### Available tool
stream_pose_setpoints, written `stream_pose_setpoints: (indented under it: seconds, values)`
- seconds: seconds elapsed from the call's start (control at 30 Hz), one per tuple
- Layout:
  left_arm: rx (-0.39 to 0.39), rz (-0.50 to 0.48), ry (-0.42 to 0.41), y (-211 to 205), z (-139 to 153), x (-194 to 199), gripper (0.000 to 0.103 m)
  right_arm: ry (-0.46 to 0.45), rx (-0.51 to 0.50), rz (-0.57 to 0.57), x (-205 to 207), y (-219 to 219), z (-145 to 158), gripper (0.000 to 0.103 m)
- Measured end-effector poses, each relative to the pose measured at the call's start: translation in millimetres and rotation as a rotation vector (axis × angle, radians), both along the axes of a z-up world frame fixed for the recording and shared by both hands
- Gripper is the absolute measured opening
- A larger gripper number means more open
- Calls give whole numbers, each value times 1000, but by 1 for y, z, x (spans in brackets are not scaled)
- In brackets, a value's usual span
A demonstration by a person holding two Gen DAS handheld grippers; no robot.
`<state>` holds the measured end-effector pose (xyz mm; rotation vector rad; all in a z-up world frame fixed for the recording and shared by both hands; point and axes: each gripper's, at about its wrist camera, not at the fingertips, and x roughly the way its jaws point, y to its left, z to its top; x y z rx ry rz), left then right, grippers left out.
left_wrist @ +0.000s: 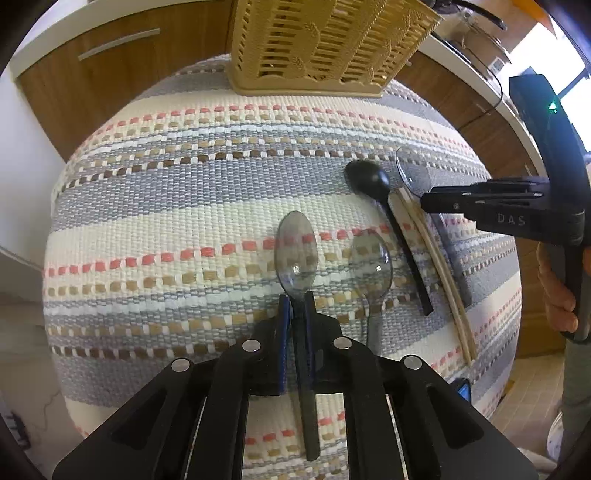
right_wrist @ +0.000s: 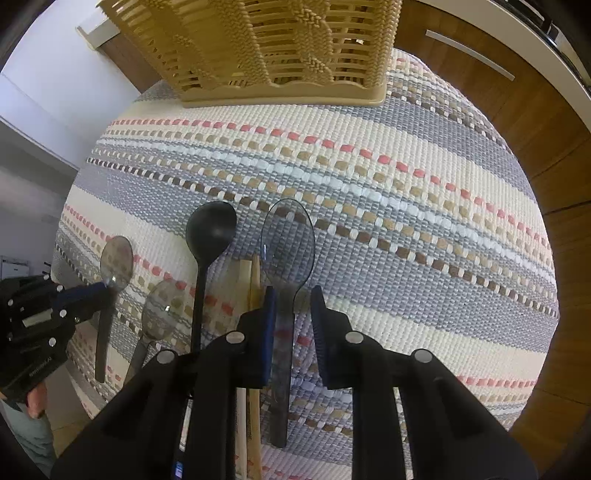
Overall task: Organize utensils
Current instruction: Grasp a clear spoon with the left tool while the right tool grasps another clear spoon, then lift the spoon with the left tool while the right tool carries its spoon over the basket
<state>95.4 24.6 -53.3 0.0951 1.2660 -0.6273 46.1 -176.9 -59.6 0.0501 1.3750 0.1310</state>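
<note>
A tan slatted utensil basket (left_wrist: pixel 325 48) stands at the far end of the striped mat (left_wrist: pixel 184 206); it also shows in the right wrist view (right_wrist: pixel 273 48). My left gripper (left_wrist: pixel 295 299) is shut on the neck of a clear plastic spoon (left_wrist: pixel 296 254). My right gripper (right_wrist: pixel 293 295) is open, its fingers on either side of another clear spoon (right_wrist: pixel 288 243) lying on the mat. Between them lie a third clear spoon (left_wrist: pixel 371 266), a black spoon (left_wrist: pixel 369 181) and wooden chopsticks (left_wrist: pixel 436 258).
The mat (right_wrist: pixel 406 206) covers a small table. Wooden cabinets (left_wrist: pixel 110 70) with metal handles stand behind it. A counter with a pot lid (left_wrist: pixel 480 33) is at the right. Tiled floor (left_wrist: pixel 22 332) lies below.
</note>
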Motion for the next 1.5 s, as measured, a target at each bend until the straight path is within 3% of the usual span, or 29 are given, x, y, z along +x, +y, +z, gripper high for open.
stream_pose_setpoints:
  seconds: [0.1,0.33,0.43,0.47,0.5,0.57,0.67,0.77,1.07,1.13,1.3,1.5]
  values:
    - [9,-23,13,-3,0,1,11,17,-36,34,2,7,-1,17]
    - [67,-96,27,-31,0,-1,31,37,-81,68,7,24,-6,17]
    - [144,-124,-24,-43,0,-9,27,26,-81,68,7,26,-4,11]
    - [180,-123,-52,-46,0,-12,12,21,-72,65,7,25,-3,10]
    - [230,-122,-97,-49,1,-15,10,15,-64,64,6,26,-3,10]
    - [236,-105,-139,-51,3,-20,9,-1,-47,62,1,16,0,10]
    - [162,-78,-166,-48,17,-24,9,-43,-36,68,-7,6,8,10]
    - [84,-44,-247,-42,47,-23,9,-122,5,85,-15,4,32,10]
    - [-226,96,-504,-29,156,-16,10,-477,111,90,-25,-5,136,10]
    - [-283,129,-566,-32,177,2,10,-555,125,74,-19,-4,155,10]
    - [-380,193,-612,-38,197,42,10,-724,107,-10,1,-11,192,10]
    - [-476,270,-683,-31,196,78,10,-830,150,-120,34,-40,205,10]
